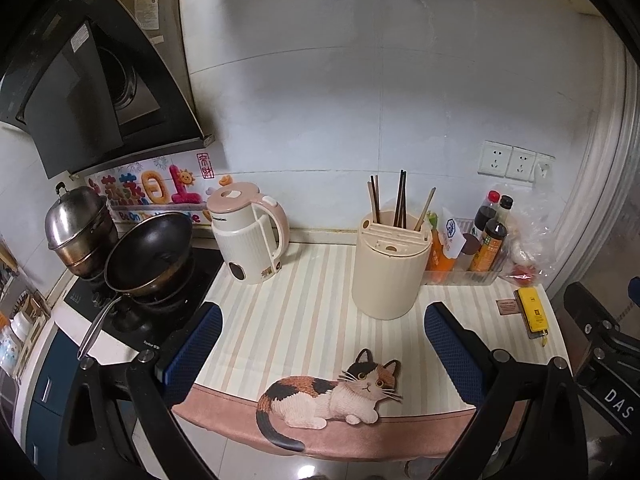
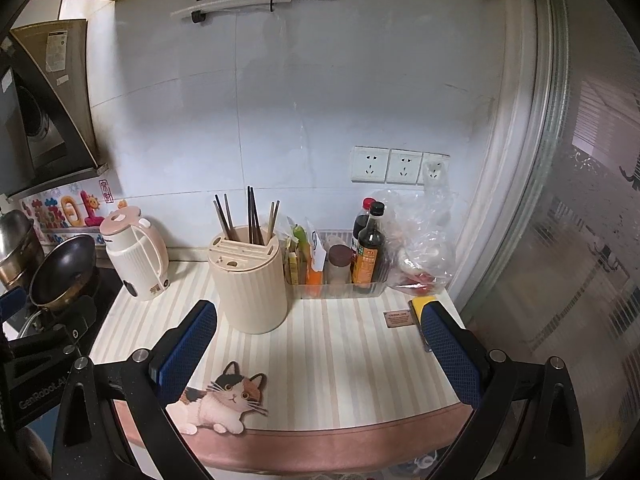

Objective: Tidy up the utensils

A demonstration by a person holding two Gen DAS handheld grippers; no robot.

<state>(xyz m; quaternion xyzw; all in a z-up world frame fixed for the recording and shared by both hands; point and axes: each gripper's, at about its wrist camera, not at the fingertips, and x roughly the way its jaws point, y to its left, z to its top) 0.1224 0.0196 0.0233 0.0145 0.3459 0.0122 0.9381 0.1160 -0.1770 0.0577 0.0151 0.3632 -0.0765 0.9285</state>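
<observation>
While both tongs, the left gripper (image 1: 322,350) and right gripper (image 2: 320,350), hang apart and empty low in frame, dark wooden chopsticks (image 1: 396,202) stand upright at centre, sorted into the cream ribbed plastic holder (image 1: 390,274).

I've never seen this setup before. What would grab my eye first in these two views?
Probably the calico cat picture on the near edge of the striped counter mat. Behind it, mid-counter, stands a cream utensil holder with chopsticks sticking up, and a pink-and-white electric kettle to its left. Both the left gripper and right gripper hover open and empty.
</observation>
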